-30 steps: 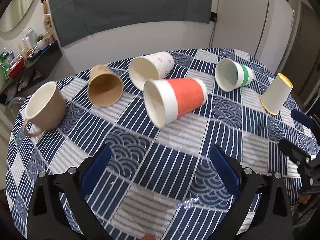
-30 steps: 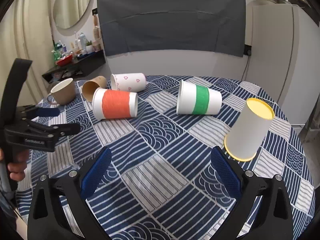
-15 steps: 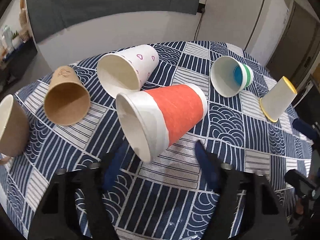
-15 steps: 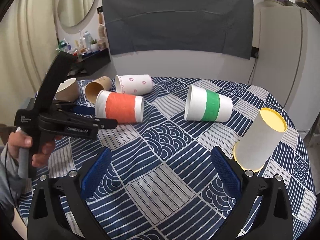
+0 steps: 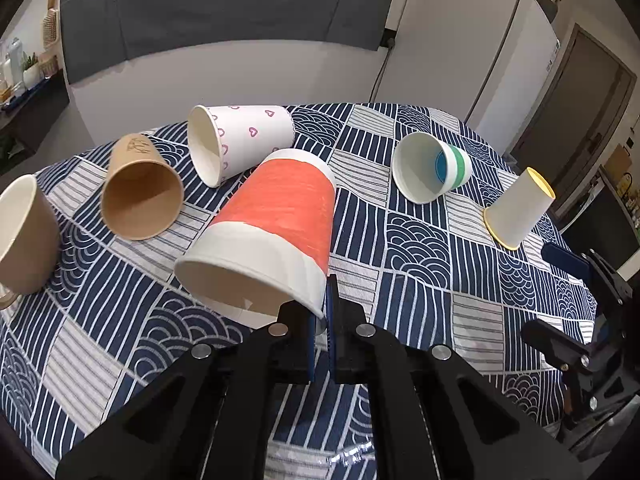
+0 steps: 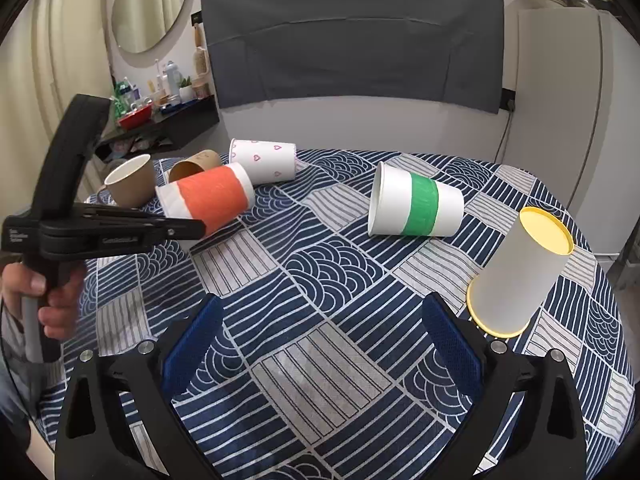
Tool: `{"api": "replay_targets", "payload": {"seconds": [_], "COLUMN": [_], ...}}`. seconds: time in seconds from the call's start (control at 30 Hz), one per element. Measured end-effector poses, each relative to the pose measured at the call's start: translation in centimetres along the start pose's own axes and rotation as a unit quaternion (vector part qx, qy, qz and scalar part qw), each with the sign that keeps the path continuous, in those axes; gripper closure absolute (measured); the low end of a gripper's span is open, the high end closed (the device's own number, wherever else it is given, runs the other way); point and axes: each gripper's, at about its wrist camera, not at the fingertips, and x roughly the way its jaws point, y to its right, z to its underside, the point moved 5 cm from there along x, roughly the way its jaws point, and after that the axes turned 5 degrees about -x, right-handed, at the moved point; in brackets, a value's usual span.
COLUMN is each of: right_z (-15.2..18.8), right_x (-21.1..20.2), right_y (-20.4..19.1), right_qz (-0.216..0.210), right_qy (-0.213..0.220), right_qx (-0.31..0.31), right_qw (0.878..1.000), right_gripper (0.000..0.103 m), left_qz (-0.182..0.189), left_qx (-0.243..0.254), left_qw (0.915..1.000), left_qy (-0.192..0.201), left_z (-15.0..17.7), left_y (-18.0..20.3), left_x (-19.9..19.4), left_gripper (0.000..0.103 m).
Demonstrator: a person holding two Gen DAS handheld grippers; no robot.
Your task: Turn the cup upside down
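Observation:
My left gripper (image 5: 320,312) is shut on the rim of the orange-banded white paper cup (image 5: 276,220). One finger is inside the mouth and one outside. The cup is lifted and tilted, mouth toward me; in the right wrist view the orange cup (image 6: 208,200) hangs above the cloth, base higher than its mouth, off the left gripper (image 6: 198,230). My right gripper (image 6: 320,344) is open and empty over the near part of the table.
Lying on the patterned tablecloth (image 6: 320,264): a heart-print cup (image 5: 240,140), a brown paper cup (image 5: 140,196), a tan mug (image 5: 24,236), a green-banded cup (image 6: 416,206). A yellow-rimmed white cup (image 6: 520,276) stands upside down at the right.
My left gripper moved in to the orange cup, shut on its rim and lifted and tilted it. My right gripper stayed open and almost still.

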Motion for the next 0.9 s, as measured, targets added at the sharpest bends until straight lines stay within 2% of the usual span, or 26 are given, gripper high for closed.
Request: {"api": "replay_targets", "payload": {"seconds": [0.33, 0.57, 0.9], "right_z": [0.5, 1.3, 3.7], "right_x": [-1.9, -3.6, -5.7], "right_y": [-2.1, -3.9, -5.5], "right_qz": [-0.007, -0.007, -0.003], "right_qy": [0.009, 0.010, 0.005], "right_qx": [-0.016, -0.028, -0.030], "right_qw": [1.000, 1.000, 1.000], "right_gripper": [0.008, 0.008, 0.008], "left_qz": [-0.034, -0.061, -0.066], "left_qx": [0.014, -0.003, -0.016], "left_qw": [0.9989, 0.9972, 0.9969], "left_qy": [0.030, 0.043, 0.039], "left_z": [3.2, 6.7, 12.9], "left_y": [0.8, 0.5, 1.9], "left_x": [-5.5, -9.2, -10.3], "left_gripper": [0.099, 0.098, 0.098]}}
